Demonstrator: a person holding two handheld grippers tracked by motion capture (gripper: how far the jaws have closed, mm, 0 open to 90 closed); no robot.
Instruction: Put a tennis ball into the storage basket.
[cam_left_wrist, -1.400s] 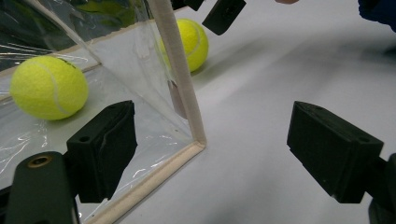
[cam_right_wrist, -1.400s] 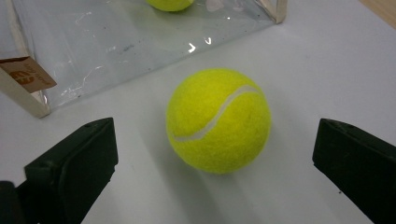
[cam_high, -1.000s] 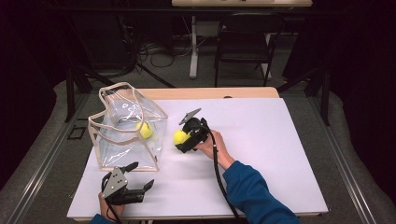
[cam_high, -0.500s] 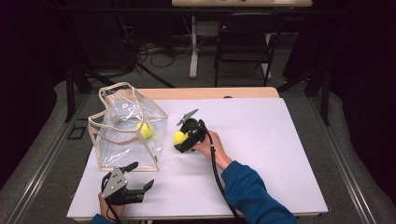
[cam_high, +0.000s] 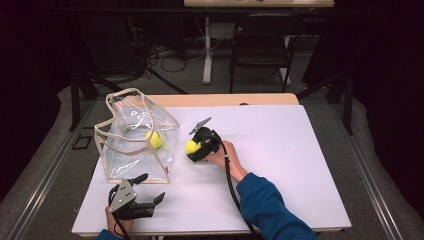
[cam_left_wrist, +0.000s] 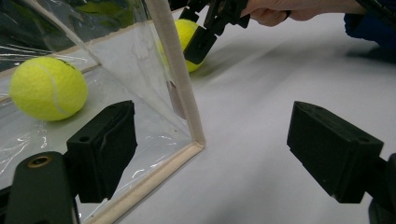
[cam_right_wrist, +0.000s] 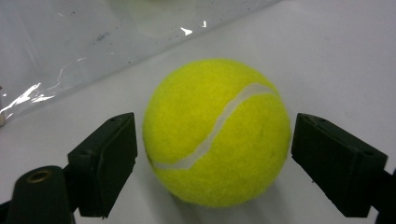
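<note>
The right hand-held gripper (cam_high: 194, 148), at the centre of the high view, is closing its jaws around a tennis ball (cam_high: 191, 146) that is resting on the table (cam_high: 280, 165). In the right gripper view the ball (cam_right_wrist: 215, 131) is sitting between the two black jaws, which have just been narrowing; a thin gap is still showing on each side, so the pads are flanking the ball rather than pressing on it. The person's right hand (cam_high: 220, 156) is holding this gripper, with a blue sleeve (cam_high: 265, 207) running to the lower edge of the frame.

The left hand-held gripper (cam_high: 145, 192) is lying at the lower left of the high view with its jaws spread wide and nothing between them. In the left gripper view its jaws are straddling the near corner of a clear plastic bag (cam_left_wrist: 177, 84) with a beige trim.

The bag (cam_high: 135, 135) is standing open at the left of the high view, just beside the gripped ball. A second tennis ball (cam_high: 155, 139) is lying inside it, seen through the clear wall; in the left gripper view it (cam_left_wrist: 48, 87) is appearing at the upper left.
</note>
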